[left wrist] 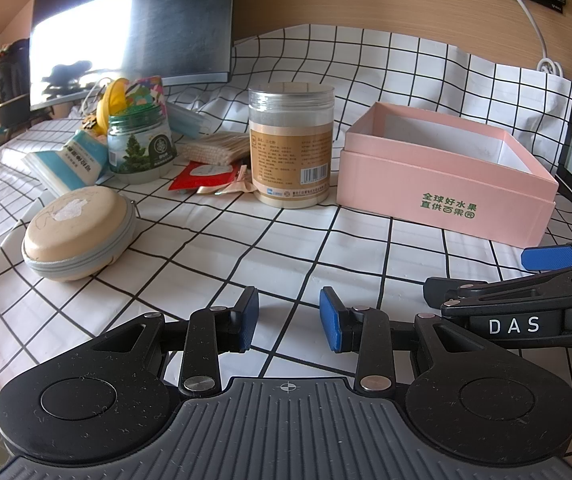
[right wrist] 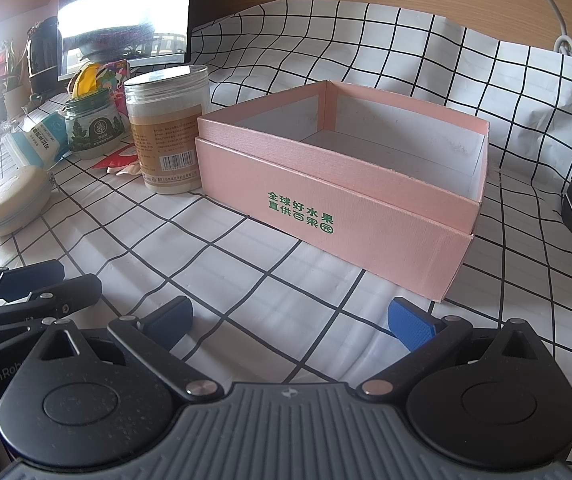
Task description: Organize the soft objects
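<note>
An open pink box [left wrist: 442, 184] with a white inside stands on the checked cloth at the right; it also shows in the right wrist view [right wrist: 338, 196]. It looks empty. A beige zip pouch [left wrist: 78, 232] lies at the left, and a blue-white tissue pack [left wrist: 74, 160] lies behind it. A bag of cotton swabs [left wrist: 218, 148] and a red packet [left wrist: 202, 176] lie near the jars. My left gripper [left wrist: 289, 318] is open and empty over the cloth. My right gripper [right wrist: 290, 320] is wide open and empty in front of the box.
A tall clear jar with a tan label [left wrist: 292, 144] stands left of the box. A green-lidded jar [left wrist: 140, 144] stands behind the pouch. A monitor [left wrist: 134, 28] stands at the back. A white cable [left wrist: 526, 12] runs down the wooden wall.
</note>
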